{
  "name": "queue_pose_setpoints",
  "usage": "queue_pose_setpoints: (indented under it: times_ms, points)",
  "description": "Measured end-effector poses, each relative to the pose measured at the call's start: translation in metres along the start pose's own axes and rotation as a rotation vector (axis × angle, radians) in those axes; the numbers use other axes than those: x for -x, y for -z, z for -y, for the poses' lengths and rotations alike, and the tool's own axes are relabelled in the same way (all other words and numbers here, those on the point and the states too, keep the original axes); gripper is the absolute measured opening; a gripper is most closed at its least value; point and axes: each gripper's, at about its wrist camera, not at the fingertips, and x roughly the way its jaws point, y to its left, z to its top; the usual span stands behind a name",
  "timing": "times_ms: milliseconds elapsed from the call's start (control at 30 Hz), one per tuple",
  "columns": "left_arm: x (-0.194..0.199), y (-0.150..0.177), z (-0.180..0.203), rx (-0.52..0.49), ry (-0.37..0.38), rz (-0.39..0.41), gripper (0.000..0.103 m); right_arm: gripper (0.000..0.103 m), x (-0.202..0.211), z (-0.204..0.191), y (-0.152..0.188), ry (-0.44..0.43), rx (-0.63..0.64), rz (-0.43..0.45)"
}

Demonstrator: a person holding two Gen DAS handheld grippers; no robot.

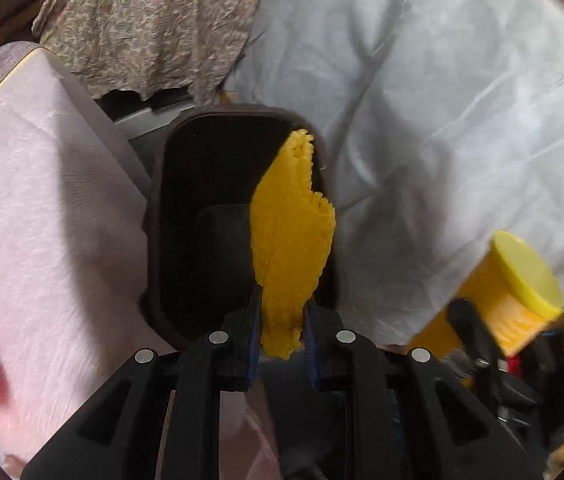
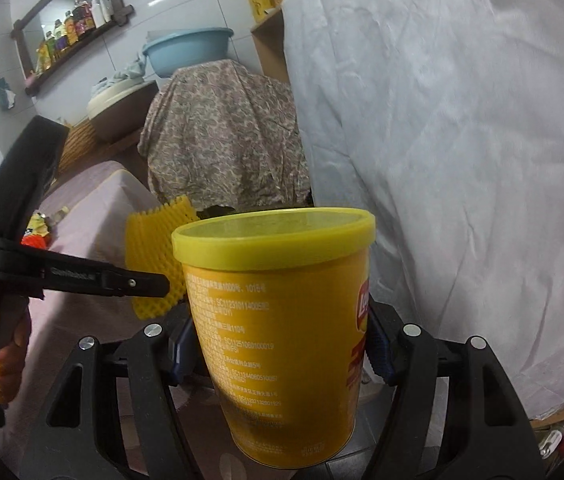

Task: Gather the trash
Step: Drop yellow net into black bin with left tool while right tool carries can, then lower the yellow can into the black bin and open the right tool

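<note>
Left hand-held gripper [image 1: 283, 312] pinches yellow foam netting [image 1: 289, 232] above the dark plastic bin [image 1: 162, 216] at centre frame — right hand-held gripper [image 2: 278, 354] clamps the yellow lidded snack canister [image 2: 282, 320]; released off-centre, the light netting could catch the rim.

Both grippers are showing black plastic arms with triangular cut-outs, round silver screws and blue ribbed pads [image 2: 381, 354]. The left gripper [image 2: 154, 284] is carrying small pale lettering. The person's hand [image 2: 6, 344] is wearing glittery gold nail polish.
</note>
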Motion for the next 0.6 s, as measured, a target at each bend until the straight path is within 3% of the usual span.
queue_pose_setpoints:
  times_ms: [67,133,200,300,467,600]
  points:
    - [-0.009,0.000,0.002,0.011,-0.018,-0.012,0.021,0.067,-0.005,0.002,0.005,0.007,0.000,-0.015]
    - [-0.012,-0.001,0.004,0.021,-0.014,-0.035,0.041,0.067,-0.013,0.006,0.009,0.009,-0.008,-0.033]
    - [-0.008,-0.004,0.006,0.024,-0.006,-0.030,0.054,0.067,-0.020,0.009,0.011,-0.006,-0.021,-0.049]
    - [0.005,-0.005,0.010,-0.002,-0.016,0.026,0.064,0.067,-0.032,0.007,0.015,-0.015,-0.020,-0.064]
    - [0.046,-0.004,0.010,-0.032,-0.041,0.149,0.067,0.067,-0.054,-0.012,0.012,-0.037,0.000,-0.091]
    - [0.086,0.007,0.013,-0.087,-0.076,0.270,0.078,0.067,-0.085,-0.034,0.002,-0.068,0.013,-0.143]
